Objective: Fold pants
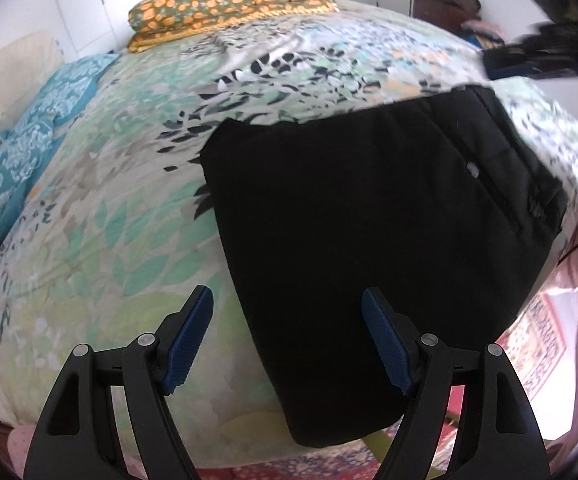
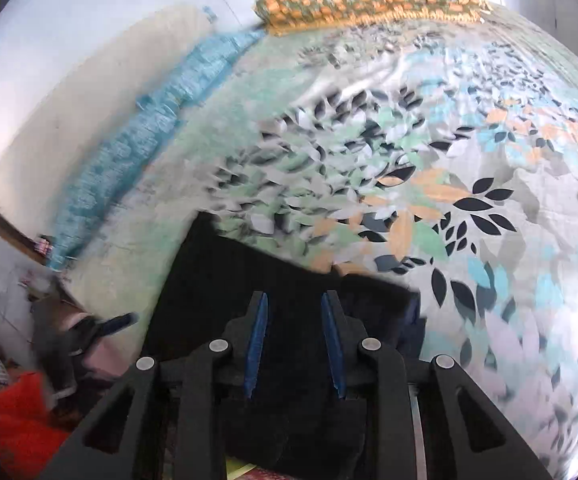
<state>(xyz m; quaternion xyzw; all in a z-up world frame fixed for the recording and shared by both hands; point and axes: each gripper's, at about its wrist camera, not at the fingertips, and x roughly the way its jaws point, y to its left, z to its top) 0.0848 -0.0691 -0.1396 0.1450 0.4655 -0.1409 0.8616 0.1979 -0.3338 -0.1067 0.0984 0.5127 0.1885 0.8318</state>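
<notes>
The black pants (image 1: 373, 240) lie folded into a compact rectangle on the floral bedspread (image 1: 101, 240), near the bed's front edge. My left gripper (image 1: 287, 300) is open and empty, hovering over the pants' near left corner. My right gripper (image 1: 529, 60) shows blurred at the far right corner of the pants. In the right wrist view my right gripper (image 2: 293, 300) is open with a moderate gap, empty, above the black pants (image 2: 249, 280). The left gripper (image 2: 101, 326) appears blurred at the lower left there.
An orange-patterned pillow (image 1: 233, 0) lies at the head of the bed. A teal patterned cloth (image 1: 13, 160) runs along the bed's left side by the wall. A patterned rug (image 1: 537, 340) covers the floor on the right. Dark furniture (image 1: 445, 8) stands at the back right.
</notes>
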